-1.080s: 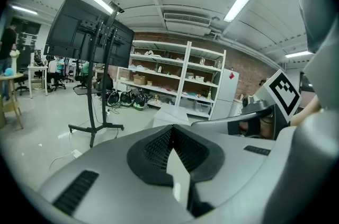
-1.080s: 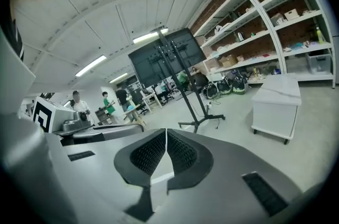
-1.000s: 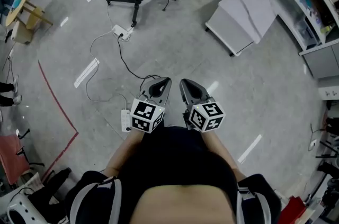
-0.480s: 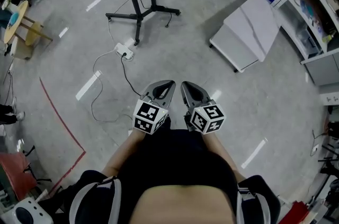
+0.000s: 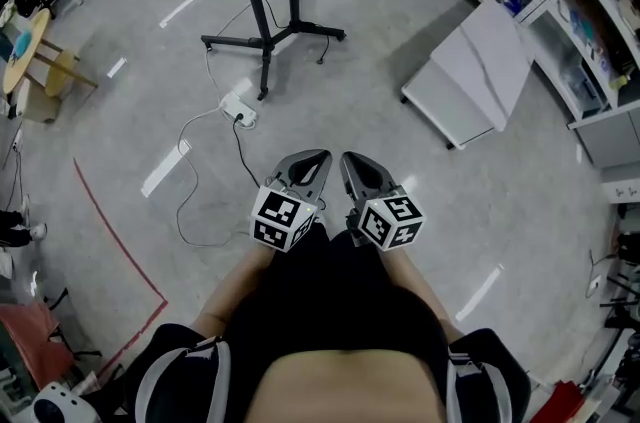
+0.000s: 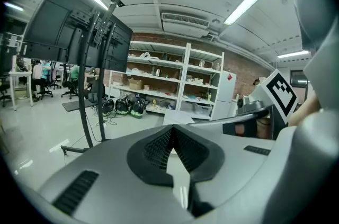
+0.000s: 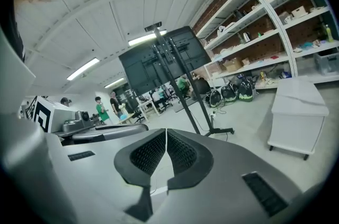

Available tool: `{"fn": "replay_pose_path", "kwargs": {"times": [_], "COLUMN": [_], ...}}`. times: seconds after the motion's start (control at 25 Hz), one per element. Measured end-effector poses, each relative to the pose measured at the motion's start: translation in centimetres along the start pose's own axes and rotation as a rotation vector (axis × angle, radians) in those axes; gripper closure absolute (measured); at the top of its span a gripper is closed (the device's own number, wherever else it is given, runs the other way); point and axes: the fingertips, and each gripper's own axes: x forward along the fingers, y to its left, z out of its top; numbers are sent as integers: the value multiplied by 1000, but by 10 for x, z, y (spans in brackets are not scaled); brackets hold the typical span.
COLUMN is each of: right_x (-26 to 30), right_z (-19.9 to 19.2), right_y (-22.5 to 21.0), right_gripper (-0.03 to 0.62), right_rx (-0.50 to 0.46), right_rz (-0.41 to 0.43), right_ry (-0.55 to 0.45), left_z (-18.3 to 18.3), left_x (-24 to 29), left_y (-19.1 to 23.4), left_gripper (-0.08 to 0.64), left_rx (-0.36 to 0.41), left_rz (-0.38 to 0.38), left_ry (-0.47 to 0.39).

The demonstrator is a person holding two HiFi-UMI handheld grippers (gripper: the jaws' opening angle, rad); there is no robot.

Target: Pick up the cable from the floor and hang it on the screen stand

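left gripper and right gripper both closed, empty. cable lies on the floor near the base of the screen stand; step closer, spread one pair of jaws before stooping.

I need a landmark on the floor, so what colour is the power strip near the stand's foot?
White; the power strip shows best in the head view.

screen stand nearer than a second ago, floor cable and its white plug block closer to left gripper
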Motion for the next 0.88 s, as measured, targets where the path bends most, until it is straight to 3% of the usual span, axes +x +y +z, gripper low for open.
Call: {"fn": "replay_pose_path", "kwargs": {"times": [0.24,0.56,0.72,0.88], "right_x": [8,34,54,82], "right_z": [0,10,15,24], "right_y": [-4,-5,-14,-37], "right_gripper": [566,566,566,566], "right_rx": [23,19,25,40], "right_rz": [-39,-28,-17,-19], "right_ry": [21,51,67,79], "left_z": [-13,-14,-16,-8], "left_x": [-17,-25,-11,17], "left_y": [17,50,65,86], "left_gripper": [552,552,552,552], "left_rx": [-62,-125,-158,-144], "left_rz": [41,105,113,110], "left_ry": [17,-3,-2,8]}}
